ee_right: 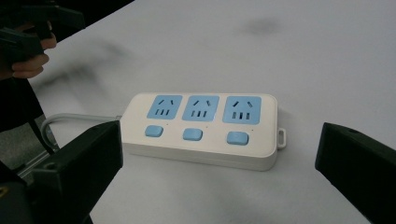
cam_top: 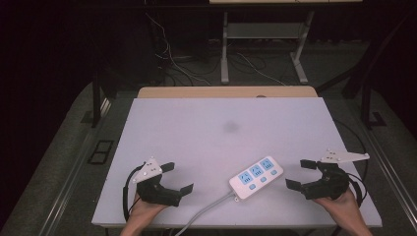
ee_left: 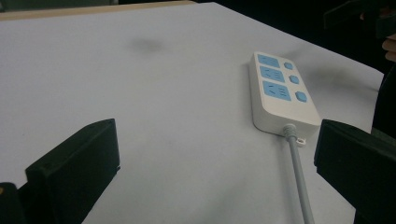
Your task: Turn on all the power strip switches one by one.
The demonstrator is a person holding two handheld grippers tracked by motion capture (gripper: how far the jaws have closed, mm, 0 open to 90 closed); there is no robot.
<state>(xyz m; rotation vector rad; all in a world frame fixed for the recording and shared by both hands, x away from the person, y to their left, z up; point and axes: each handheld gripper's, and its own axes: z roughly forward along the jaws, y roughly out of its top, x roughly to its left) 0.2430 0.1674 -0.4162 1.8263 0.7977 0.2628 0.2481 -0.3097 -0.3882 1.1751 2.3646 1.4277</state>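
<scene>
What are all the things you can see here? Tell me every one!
Power strip: one, white with three blue sockets and three blue buttons, lying flat near the table's front edge, between the two grippers.
Cord: one, grey, running from the power strip off the front edge.
Table: one, white top with a faint dark smudge.
Cables: several, on the floor behind the table.
Left gripper: one, black, open, empty.
Right gripper: one, black, open, empty.
Hands: two, one holding each gripper.
</scene>
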